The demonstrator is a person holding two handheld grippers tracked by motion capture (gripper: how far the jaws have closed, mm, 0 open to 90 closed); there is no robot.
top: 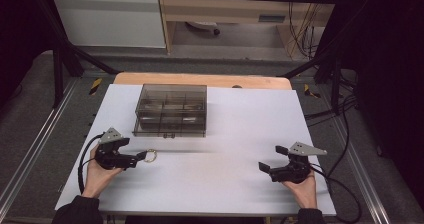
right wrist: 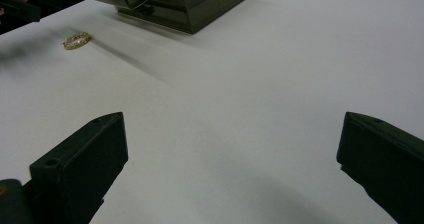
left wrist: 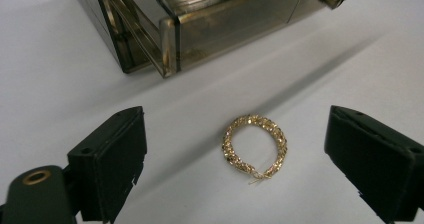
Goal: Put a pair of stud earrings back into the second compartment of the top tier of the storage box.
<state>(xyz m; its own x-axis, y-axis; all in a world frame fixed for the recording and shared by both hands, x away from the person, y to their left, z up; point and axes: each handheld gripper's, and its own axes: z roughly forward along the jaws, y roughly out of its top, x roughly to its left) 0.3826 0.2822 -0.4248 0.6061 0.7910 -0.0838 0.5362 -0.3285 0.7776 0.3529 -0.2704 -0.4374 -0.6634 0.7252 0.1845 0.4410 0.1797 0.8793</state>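
Our left tongs [left wrist: 235, 149] stand wide around the gold bracelet [left wrist: 255, 146] at lower centre, ungrasped; right tongs [right wrist: 232, 159] wide, empty; the compartment box [top: 171, 110] awaits.

smoked plastic box [left wrist: 200, 19] cut off at top edge, contents unclear

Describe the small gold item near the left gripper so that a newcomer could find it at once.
On the white table, look in front of the smoky clear compartment box, toward the left gripper. There a small gold ring-shaped chain lies flat between the open jaws, untouched. It is the only shiny gold thing there.
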